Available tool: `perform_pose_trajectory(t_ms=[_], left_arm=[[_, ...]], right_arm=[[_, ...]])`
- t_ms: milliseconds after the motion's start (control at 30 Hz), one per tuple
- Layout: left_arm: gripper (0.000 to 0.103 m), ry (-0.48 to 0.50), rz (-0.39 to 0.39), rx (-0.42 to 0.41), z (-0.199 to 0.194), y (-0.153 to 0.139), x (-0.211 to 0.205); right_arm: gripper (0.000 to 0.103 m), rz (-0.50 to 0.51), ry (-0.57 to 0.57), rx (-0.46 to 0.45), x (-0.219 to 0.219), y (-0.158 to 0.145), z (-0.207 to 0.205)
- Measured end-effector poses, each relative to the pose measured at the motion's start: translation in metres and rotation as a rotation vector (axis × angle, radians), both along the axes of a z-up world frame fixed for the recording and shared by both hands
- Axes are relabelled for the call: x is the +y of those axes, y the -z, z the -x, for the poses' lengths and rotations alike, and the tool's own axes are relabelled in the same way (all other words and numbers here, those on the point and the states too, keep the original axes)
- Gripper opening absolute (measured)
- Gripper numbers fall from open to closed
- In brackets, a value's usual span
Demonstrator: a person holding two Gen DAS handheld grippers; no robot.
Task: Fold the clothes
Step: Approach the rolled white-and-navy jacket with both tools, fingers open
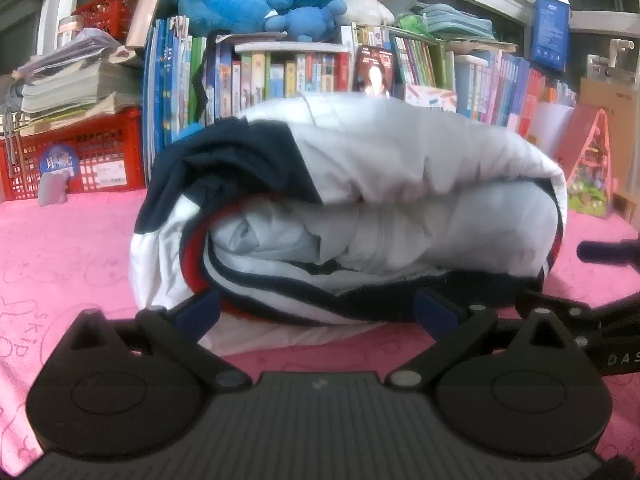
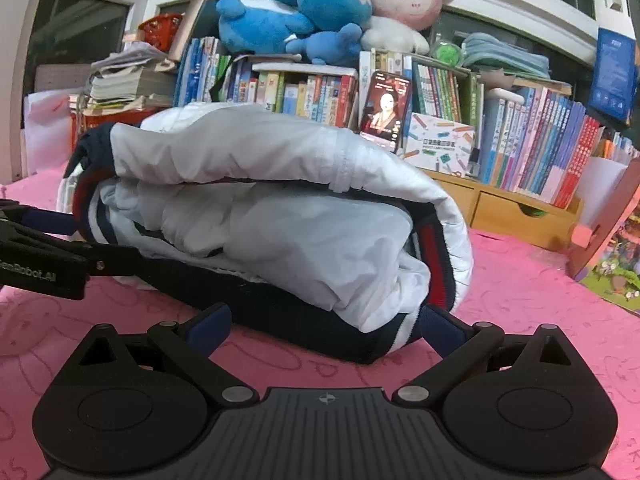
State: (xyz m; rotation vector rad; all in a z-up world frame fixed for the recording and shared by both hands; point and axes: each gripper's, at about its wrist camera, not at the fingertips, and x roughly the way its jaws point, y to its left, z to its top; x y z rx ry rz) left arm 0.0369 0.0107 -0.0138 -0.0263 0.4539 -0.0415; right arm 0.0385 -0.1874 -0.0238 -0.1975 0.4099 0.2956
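Observation:
A white jacket [image 1: 400, 168] with navy and red trim lies folded into a thick bundle on the pink cloth [image 1: 72, 248]. My left gripper [image 1: 316, 312] stands open at the bundle's near edge, its blue-padded fingertips spread wide and low against the bottom layer, with nothing clamped. The same jacket [image 2: 280, 208] fills the right wrist view, folded edge toward me. My right gripper [image 2: 324, 324] is open too, fingertips wide at the bundle's near right corner. The left gripper [image 2: 44, 236] shows at the left of the right wrist view, and the right gripper [image 1: 612, 256] shows at the right of the left wrist view.
Behind the jacket runs a row of books [image 2: 532, 152] with plush toys [image 2: 320, 12] on top. A red crate [image 1: 80, 156] under stacked papers stands at the back left. A wooden drawer box [image 2: 512, 212] and a pink picture book [image 2: 616, 252] stand at the right.

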Motion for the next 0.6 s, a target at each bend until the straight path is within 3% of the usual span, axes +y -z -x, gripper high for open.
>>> perform_pose_trajectory(t_ms=[300,400,600], left_arm=[[0.103,0.008,0.024,0.001,0.000,0.000,0.004],[0.103,0.031,-0.008,-0.001,0.001,-0.002,0.002],[0.103,0.071,-0.042,-0.034,0.003,-0.006,0.000]], right_arm=[[0.103,-0.005,-0.049,-0.021,0.002,-0.001,0.005],[0.103,-0.012,-0.041,-0.026,0.001,-0.002,0.006],[0.103,-0.045,-0.002,0.050,-0.005,-0.001,-0.006]])
